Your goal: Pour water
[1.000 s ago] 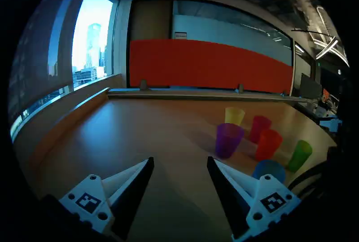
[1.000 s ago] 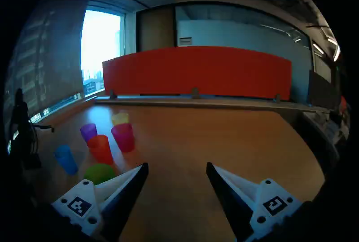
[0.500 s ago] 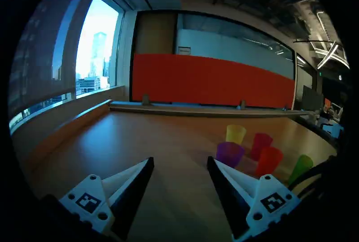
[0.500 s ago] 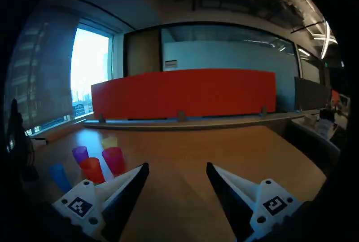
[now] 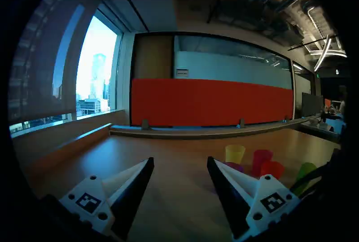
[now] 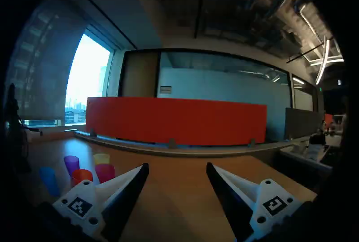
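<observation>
Left gripper view: the left gripper (image 5: 179, 161) is hovering over the wooden table (image 5: 134, 152), facing the red partition (image 5: 211, 103); its jaws are standing released, wide apart, with only bare tabletop between them. A cluster of plastic cups is standing on the table on the near side of the red partition, toward its right end. The yellow cup (image 5: 234, 153) is sitting closest to the partition, the pink cup (image 5: 261, 159) just beside it, and the orange cup (image 5: 273, 169) and green cup (image 5: 305, 171) farther from the partition. The purple cup (image 5: 235, 166) is peeking out from behind the gripper's finger.

Right gripper view: the right gripper (image 6: 177, 165) is likewise pointing at the red partition, jaws released and gripping nothing. Here the cups are appearing below the partition's left end, with a blue cup (image 6: 48, 181) farthest from it. Whether any cup is holding water cannot be told.
</observation>
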A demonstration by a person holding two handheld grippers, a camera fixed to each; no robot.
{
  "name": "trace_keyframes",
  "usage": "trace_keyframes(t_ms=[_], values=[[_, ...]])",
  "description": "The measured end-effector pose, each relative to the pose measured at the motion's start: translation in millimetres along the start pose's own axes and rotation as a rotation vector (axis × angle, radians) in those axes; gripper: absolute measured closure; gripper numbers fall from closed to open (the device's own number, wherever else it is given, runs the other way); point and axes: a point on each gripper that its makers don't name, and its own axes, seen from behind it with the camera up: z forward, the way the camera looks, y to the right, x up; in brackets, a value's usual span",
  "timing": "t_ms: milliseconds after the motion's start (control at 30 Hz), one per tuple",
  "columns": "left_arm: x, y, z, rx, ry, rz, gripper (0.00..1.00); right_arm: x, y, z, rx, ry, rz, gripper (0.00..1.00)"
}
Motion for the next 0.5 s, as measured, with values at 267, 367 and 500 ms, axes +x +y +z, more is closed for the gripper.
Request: trace_keyframes(t_ms=[267,367,500], values=[[2.8,-15.7,-2.7,0.059,0.028,0.035,0.13,-6.2,7.9,2.3,-0.033,-0.032,-0.015,0.0],[1.7,-20.8,-2.9,0.079,0.029,0.028,0.13,-5.7,9.6,1.0,-0.031,-0.036,0.008,0.0],[2.4,-24.0,-3.4,0.089,0.041,0.017,0.13,-5.6,14.1,-0.4,-0.036,-0.036,0.028,0.0]])
